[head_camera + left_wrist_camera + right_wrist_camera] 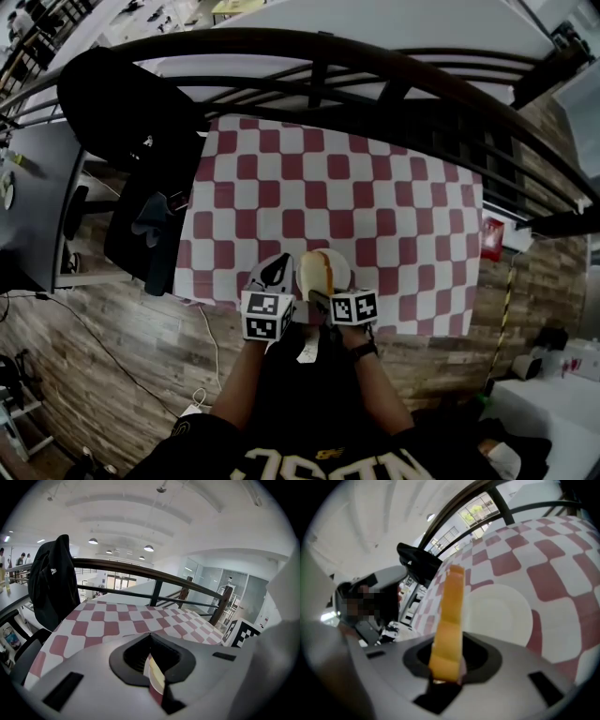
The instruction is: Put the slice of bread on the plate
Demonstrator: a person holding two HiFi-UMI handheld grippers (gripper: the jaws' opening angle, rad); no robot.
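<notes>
- The right tool [449, 667] was pinching the slice of bread [449, 616] at its lower end. Its jaws were only narrowly apart, with the slice clamped between them.
- The slice stood on edge and rose upright out of the grip, so the pick-up part of the job looked done.
- The plate [506, 620] sat flat on the desk [375, 206], which was covered with a red-and-white chequered cloth, close to the near edge. The part of its face that showed was bare white.
- In the head view the bread hung over the plate area. In the right gripper view it stood in front of the plate's left side. Neither view showed whether its far edge was touching the plate, though it probably was not.
- The left tool [151, 653] was just beside the plate on the left. Its jaws looked pressed together at the tips and gripped nothing I could make out.
- A thin pale-and-red sliver showed low in the slit between those jaws. It may only have been cloth and plate rim seen through the gap, as the view there was too cramped to be sure.
- As I judged it, the task was past halfway, with the bread lifted and brought to the plate.
- What remained was to tip the slice from upright to flat, lower it onto the white face, then let the right jaws go and draw clear without dragging it off.
</notes>
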